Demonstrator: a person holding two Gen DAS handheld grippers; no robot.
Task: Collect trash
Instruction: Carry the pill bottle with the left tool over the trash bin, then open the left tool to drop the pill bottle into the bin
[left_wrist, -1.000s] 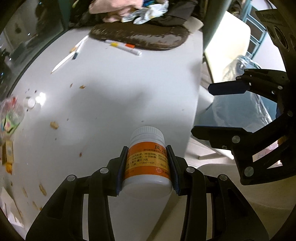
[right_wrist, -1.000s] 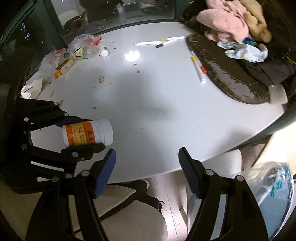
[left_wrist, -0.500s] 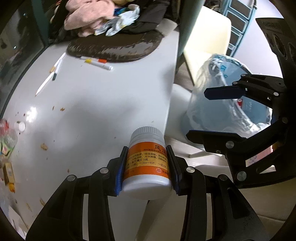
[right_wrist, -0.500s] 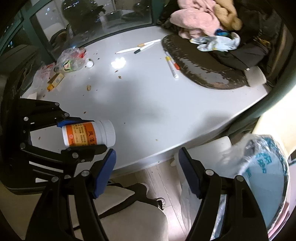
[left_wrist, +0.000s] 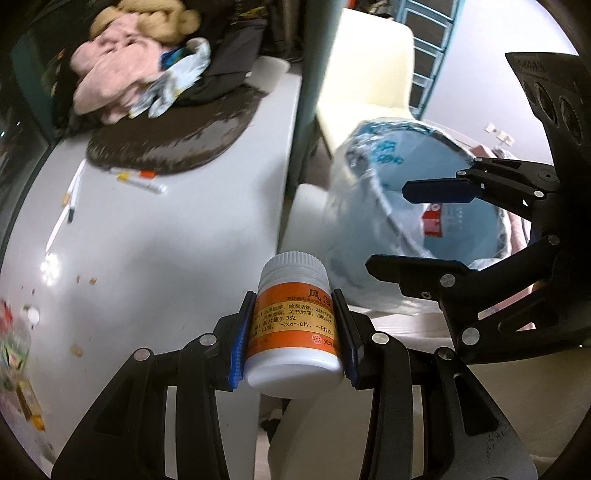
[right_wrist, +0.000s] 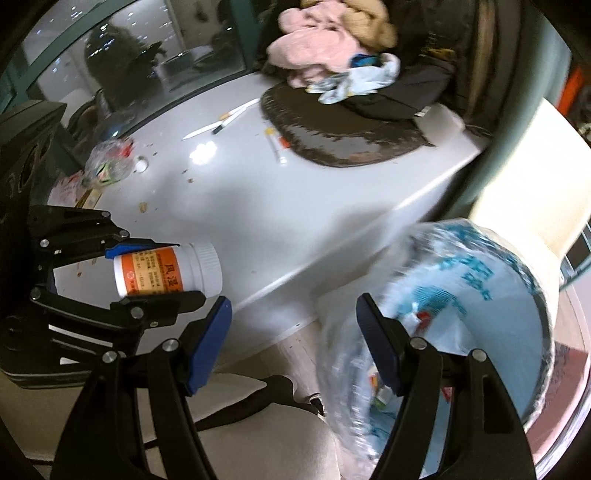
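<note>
My left gripper is shut on a white pill bottle with an orange label and a white cap, held in the air at the white table's right edge. From the right wrist view, the same bottle lies sideways in the left gripper at the left. My right gripper is open with nothing between its blue pads, hanging over the floor beside a bin lined with a pale blue plastic bag. That bag-lined bin sits right of the table, under the right gripper.
On the table lie pens and markers, a dark mat with heaped clothes, crumbs, and wrappers and a small box at the left edge. A cream chair stands behind the bin. A seat cushion lies below.
Both grippers have swung right and risen, from above the table to its edge, with a roll. The bag-lined bin has come much nearer and larger in both views. The bottle stays gripped.
</note>
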